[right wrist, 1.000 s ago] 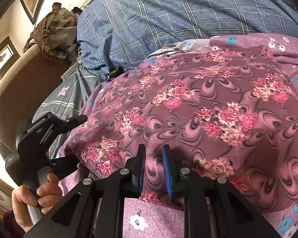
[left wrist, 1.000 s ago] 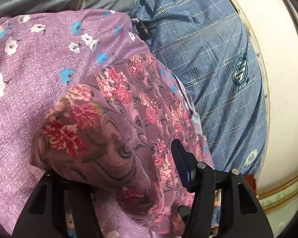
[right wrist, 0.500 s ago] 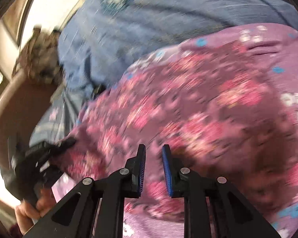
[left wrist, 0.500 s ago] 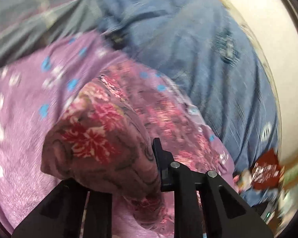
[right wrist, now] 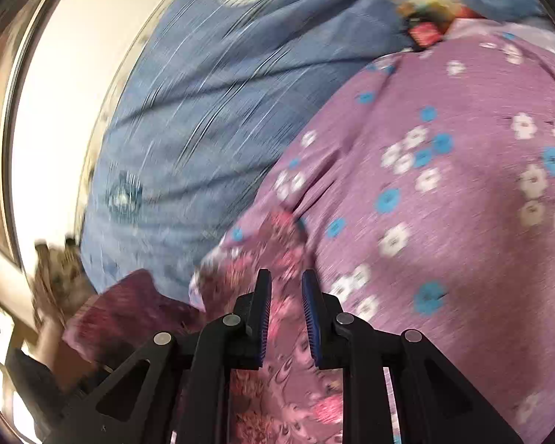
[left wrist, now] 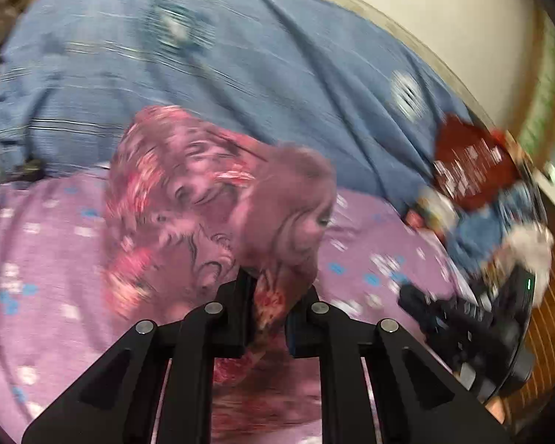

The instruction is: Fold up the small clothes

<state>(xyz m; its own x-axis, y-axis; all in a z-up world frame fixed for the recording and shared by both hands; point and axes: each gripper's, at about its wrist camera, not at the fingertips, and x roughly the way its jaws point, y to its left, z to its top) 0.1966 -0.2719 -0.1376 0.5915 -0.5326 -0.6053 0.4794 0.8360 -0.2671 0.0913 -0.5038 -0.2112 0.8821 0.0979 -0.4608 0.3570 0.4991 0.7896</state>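
A small mauve garment with red and pink flowers (left wrist: 203, 199) hangs bunched in front of my left gripper (left wrist: 268, 296), which is shut on a fold of it. The same garment (right wrist: 285, 362) runs between the fingers of my right gripper (right wrist: 285, 292), which is shut on its edge. Both frames are blurred by motion. Under the garment lies a lilac cloth with white and blue flowers (right wrist: 444, 185), also in the left wrist view (left wrist: 55, 277).
A blue checked bedsheet (left wrist: 259, 66) covers the bed beyond; it also fills the upper left of the right wrist view (right wrist: 203, 92). A red packet (left wrist: 470, 162) and small clutter lie at the bed's right edge. The right gripper's body (left wrist: 470, 318) shows low right. A pale wall (right wrist: 55, 111) stands behind.
Both grippers have swung fast with the flowered garment, lifting and gathering it off the lilac cloth. The left jaws have closed down on a fold. The views have turned toward the bed's edge.
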